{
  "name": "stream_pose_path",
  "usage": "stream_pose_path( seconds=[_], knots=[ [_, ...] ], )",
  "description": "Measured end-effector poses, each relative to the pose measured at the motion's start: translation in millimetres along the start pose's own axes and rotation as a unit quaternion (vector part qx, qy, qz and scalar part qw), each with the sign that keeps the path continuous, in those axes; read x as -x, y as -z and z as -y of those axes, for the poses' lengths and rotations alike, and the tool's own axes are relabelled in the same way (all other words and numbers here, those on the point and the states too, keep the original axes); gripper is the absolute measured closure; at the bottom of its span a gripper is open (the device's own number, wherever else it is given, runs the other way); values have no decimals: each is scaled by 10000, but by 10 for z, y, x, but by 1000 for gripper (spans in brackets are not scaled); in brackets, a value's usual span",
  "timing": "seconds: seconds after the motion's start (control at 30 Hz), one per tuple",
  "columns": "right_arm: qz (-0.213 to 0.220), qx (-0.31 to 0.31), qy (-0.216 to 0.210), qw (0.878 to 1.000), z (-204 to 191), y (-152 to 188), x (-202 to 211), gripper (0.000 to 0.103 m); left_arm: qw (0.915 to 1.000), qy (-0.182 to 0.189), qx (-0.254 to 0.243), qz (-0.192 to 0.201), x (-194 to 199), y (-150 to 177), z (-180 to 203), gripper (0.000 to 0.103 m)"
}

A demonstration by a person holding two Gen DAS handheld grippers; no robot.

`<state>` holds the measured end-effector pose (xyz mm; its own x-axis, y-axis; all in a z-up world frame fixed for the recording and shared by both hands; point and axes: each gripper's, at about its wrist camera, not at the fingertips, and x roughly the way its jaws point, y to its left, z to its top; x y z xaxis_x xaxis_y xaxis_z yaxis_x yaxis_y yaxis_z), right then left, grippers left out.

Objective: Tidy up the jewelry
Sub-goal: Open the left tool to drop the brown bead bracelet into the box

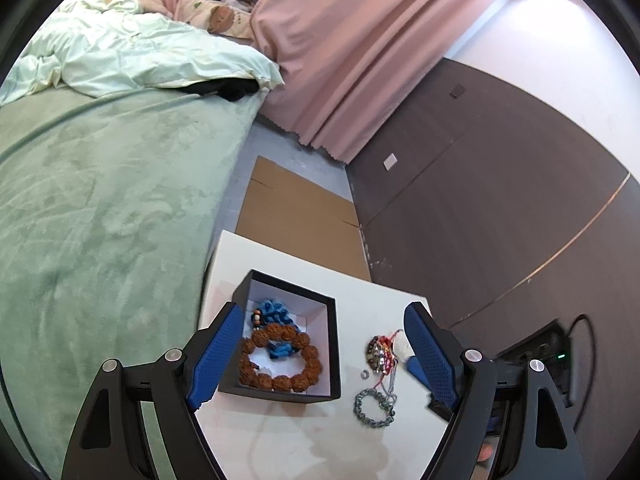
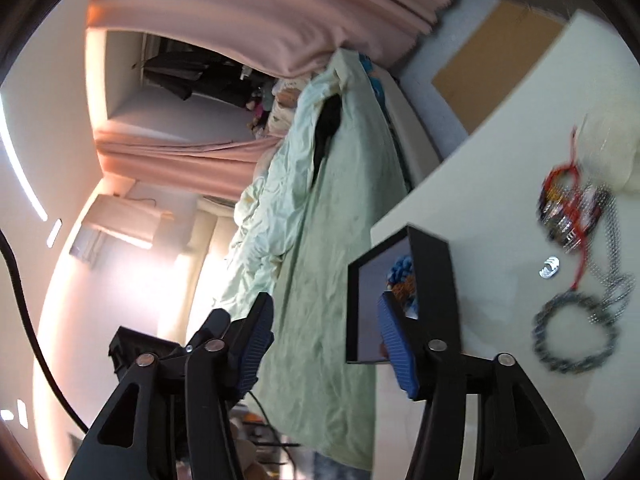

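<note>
Left gripper [image 1: 324, 356]: I'm holding it wide open, empty.
Right gripper [image 2: 326, 338]: gaping, empty too.
Chain bracelet [image 1: 374, 408]: lower right, limp, slippery (pinching its links).

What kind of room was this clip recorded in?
Most likely a bedroom: a bed with a green blanket and rumpled duvet, pink curtains, and a small white table beside the bed.

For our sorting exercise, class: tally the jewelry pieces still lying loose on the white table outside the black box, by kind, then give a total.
Grey bead bracelet: 1
Red-corded multicoloured bracelet: 1
Silver chain: 1
Small silver ring: 1
Total: 4
</note>
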<state>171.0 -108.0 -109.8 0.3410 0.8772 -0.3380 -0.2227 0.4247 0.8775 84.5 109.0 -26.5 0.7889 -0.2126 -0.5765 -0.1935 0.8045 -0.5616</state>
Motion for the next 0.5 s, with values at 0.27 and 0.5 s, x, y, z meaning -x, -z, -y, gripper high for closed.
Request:
stream_pose_path(
  seconds=[0.27,0.5],
  knots=[
    [368,56,632,9973,123,-84,578,40,9983,12,-525,-262,-124,175,260,20],
    [404,21,1163,9924,268,-92,912,40,9950,-59,-878,-478,-287,350,473,20]
  ],
)
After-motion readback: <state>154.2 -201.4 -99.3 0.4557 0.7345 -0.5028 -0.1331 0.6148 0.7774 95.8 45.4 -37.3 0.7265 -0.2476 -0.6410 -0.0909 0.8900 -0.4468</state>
